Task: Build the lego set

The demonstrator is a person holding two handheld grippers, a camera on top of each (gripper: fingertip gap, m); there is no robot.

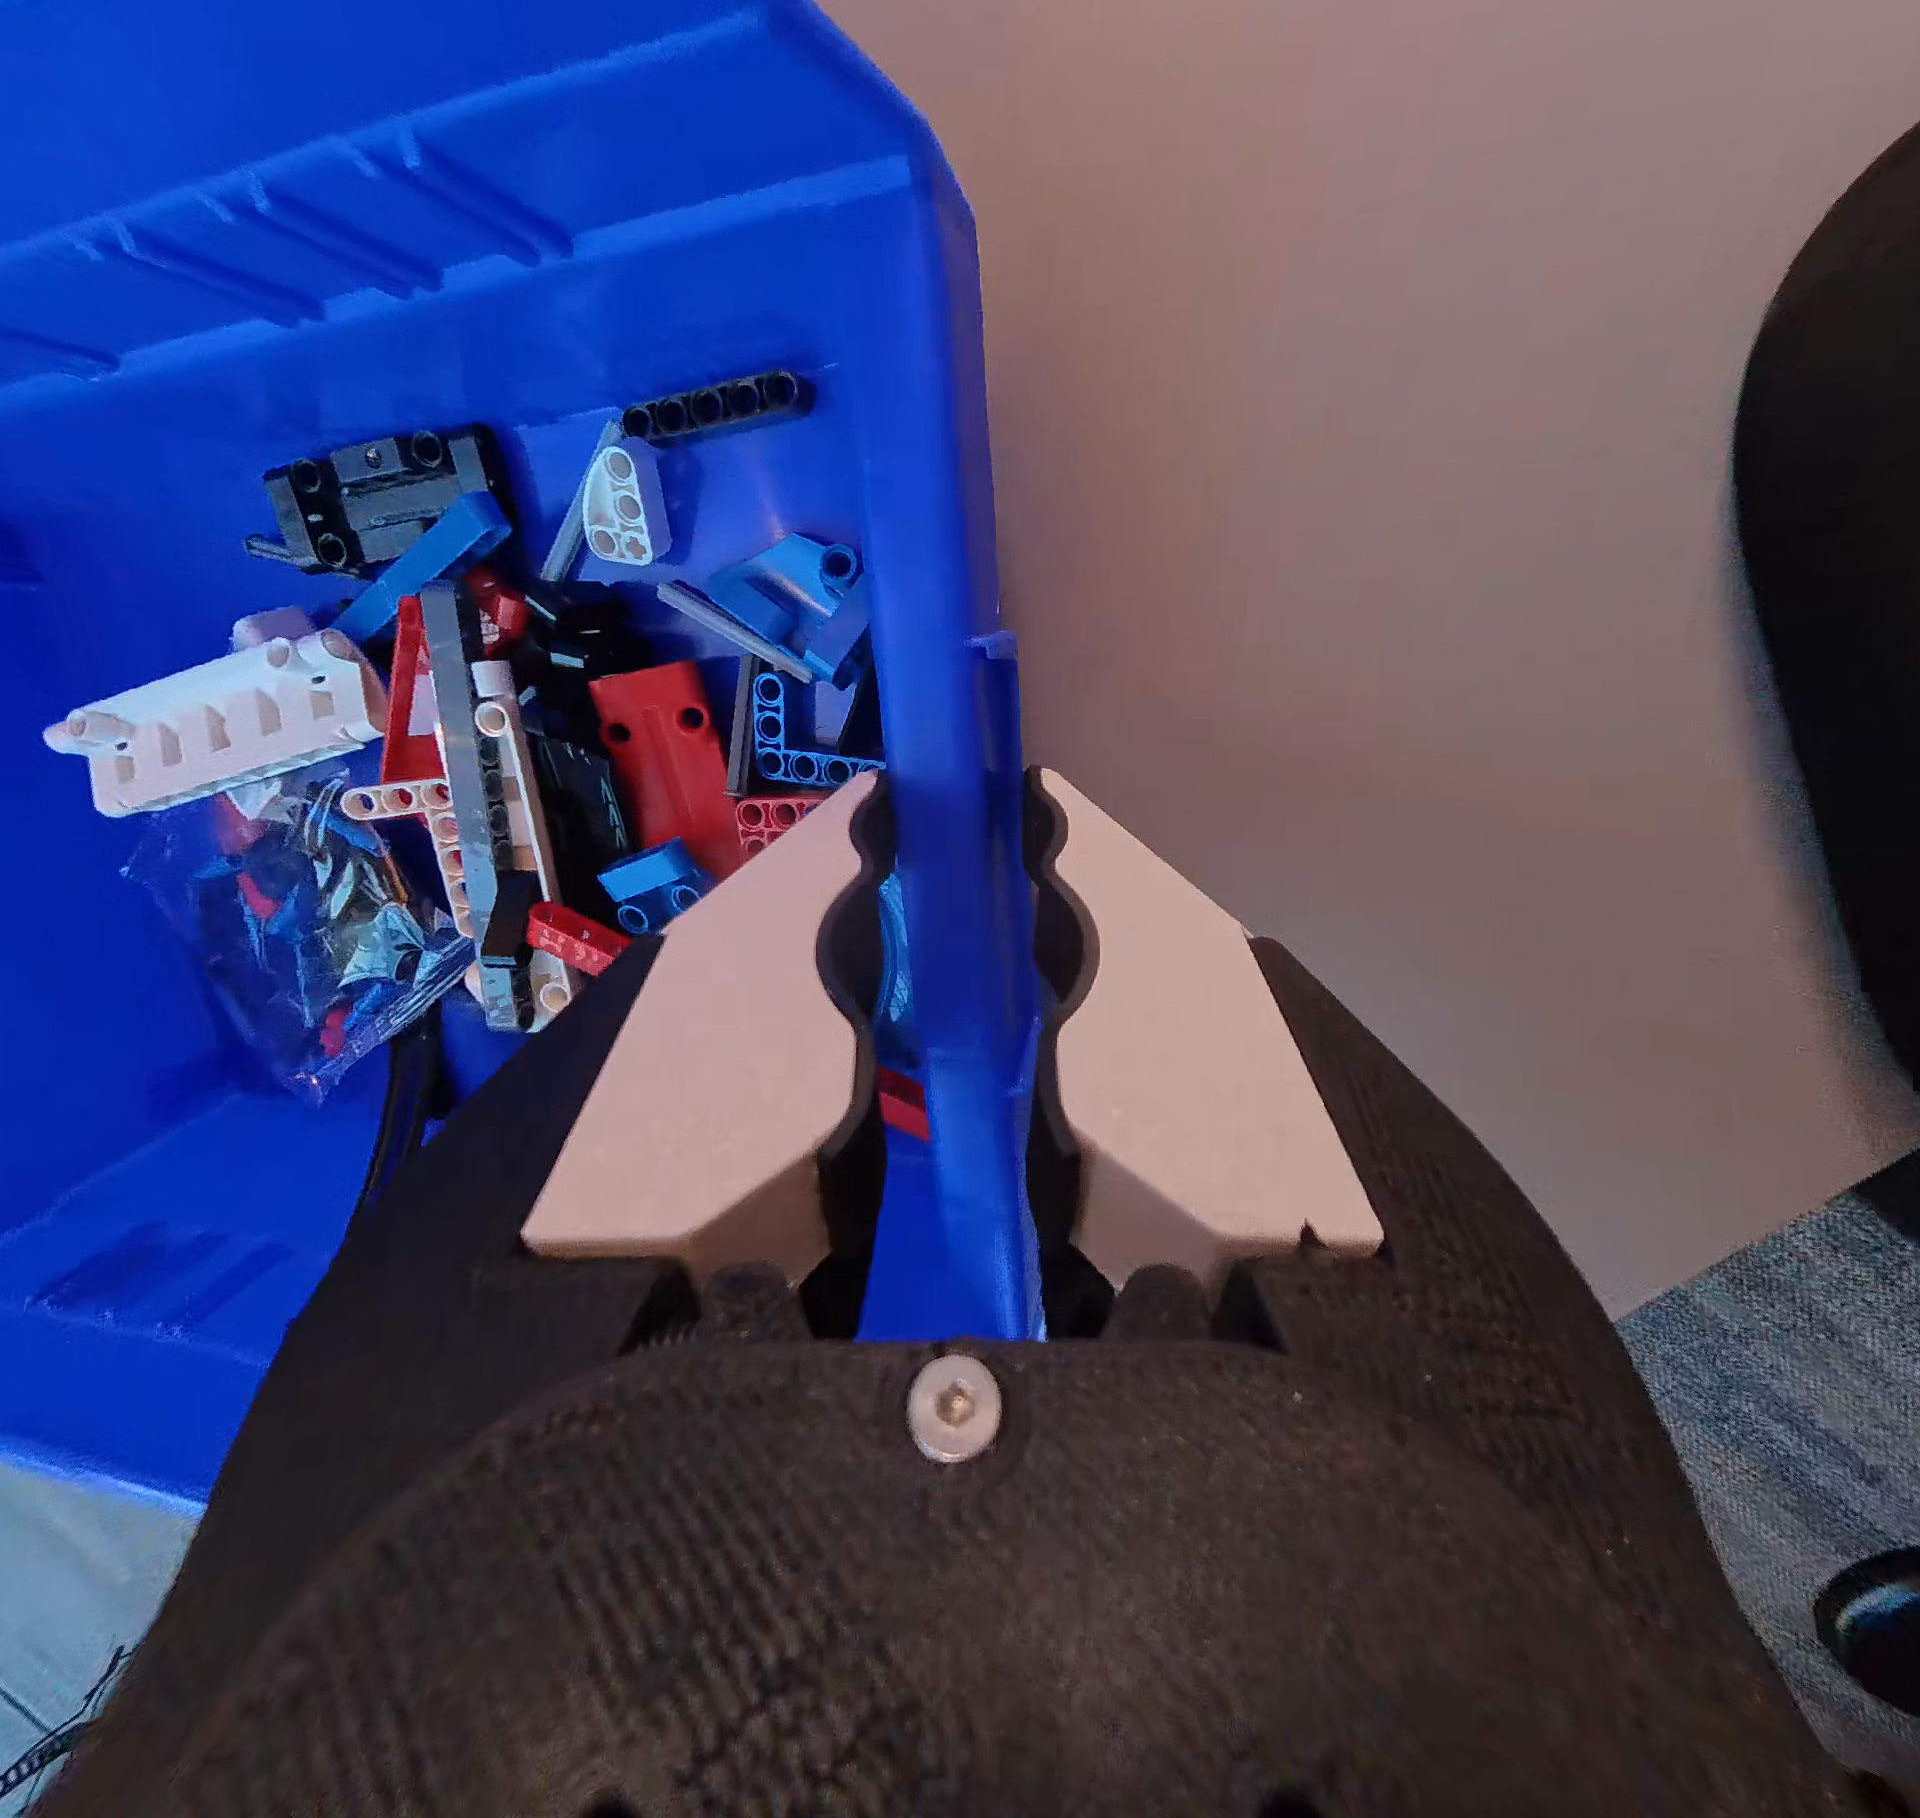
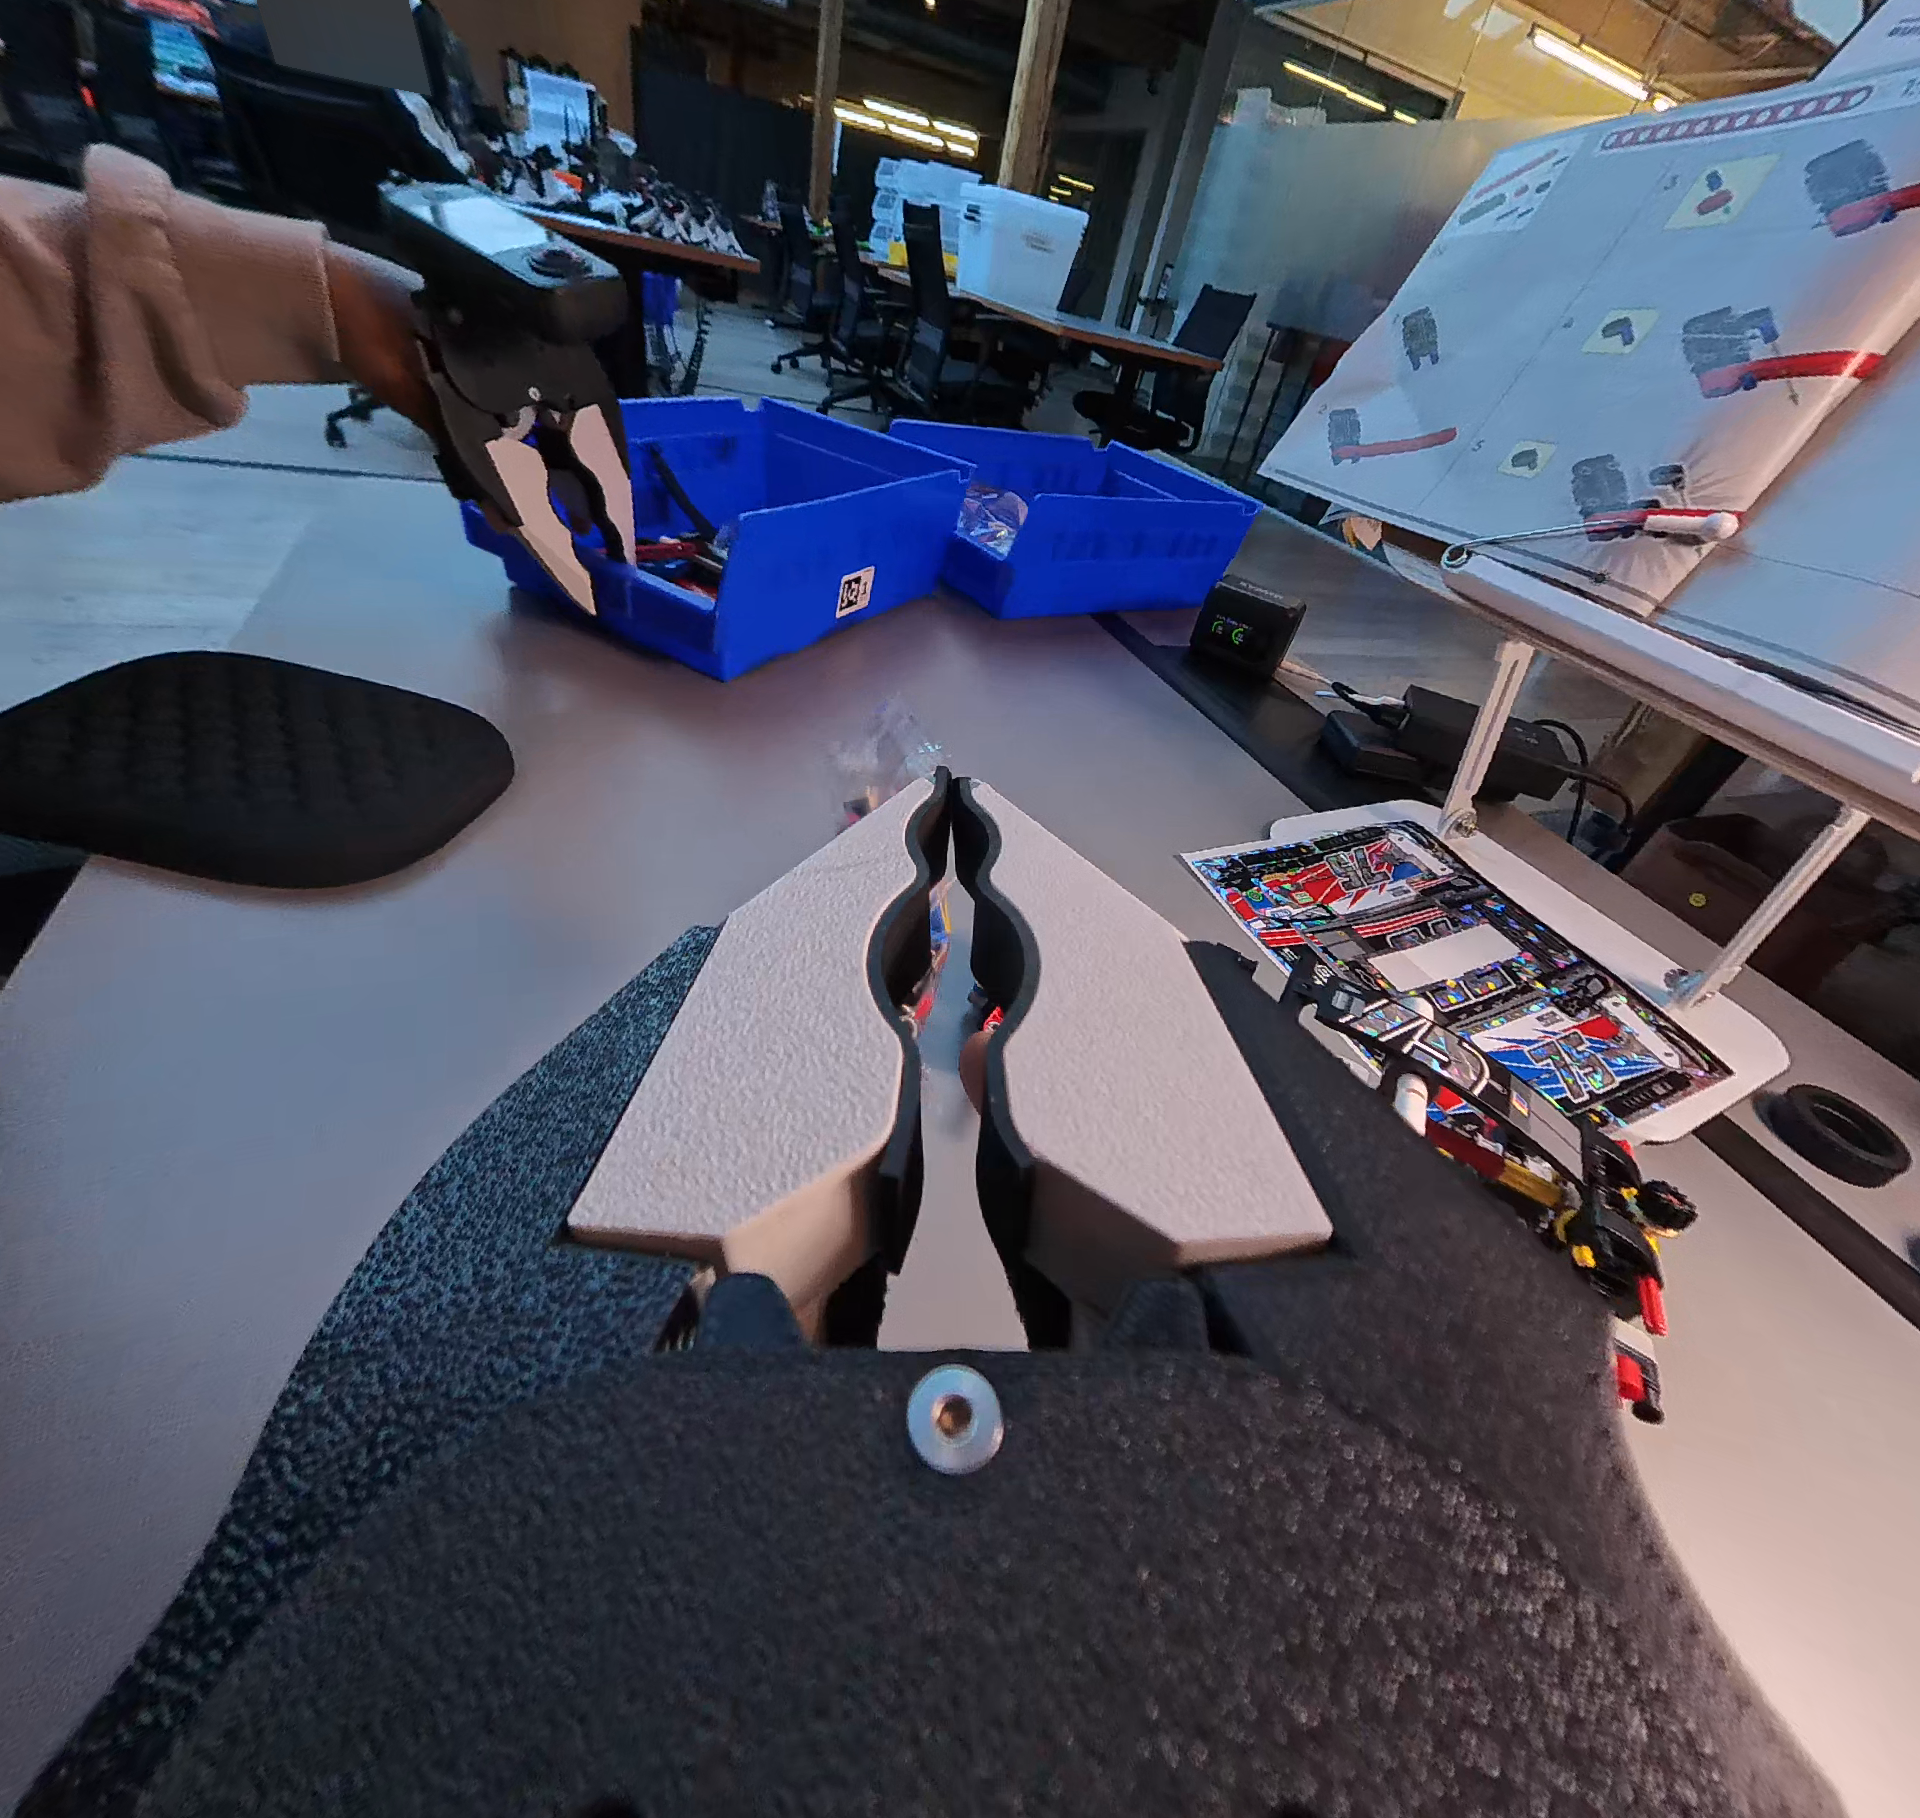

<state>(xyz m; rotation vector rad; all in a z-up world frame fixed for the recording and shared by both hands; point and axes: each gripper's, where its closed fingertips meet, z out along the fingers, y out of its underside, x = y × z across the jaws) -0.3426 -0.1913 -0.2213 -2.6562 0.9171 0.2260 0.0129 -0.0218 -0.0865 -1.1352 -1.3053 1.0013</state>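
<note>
Blue plastic fills the left wrist view: the left gripper [image 1: 956,792] straddles the side wall of the blue bin [image 1: 623,210], jaws a moderate gap apart, one finger inside and one outside. Can't tell if it's actually squeezing the wall. At 10 o'clock from the tips sits a loose heap of lego pieces [image 1: 582,729], plus a small clear bag of parts [image 1: 301,927] at 9. Those beams look light, hard and slick, so I'd pinch one across its flat sides.

Right wrist view: right gripper [image 2: 951,786] has its tips nearly closed on a crinkly clear bag [image 2: 883,750] of small bits, soft and slippery. A second blue bin [image 2: 1101,521] at 1 o'clock holds another bag. A half-built model [image 2: 1538,1155] sits at 3.
</note>
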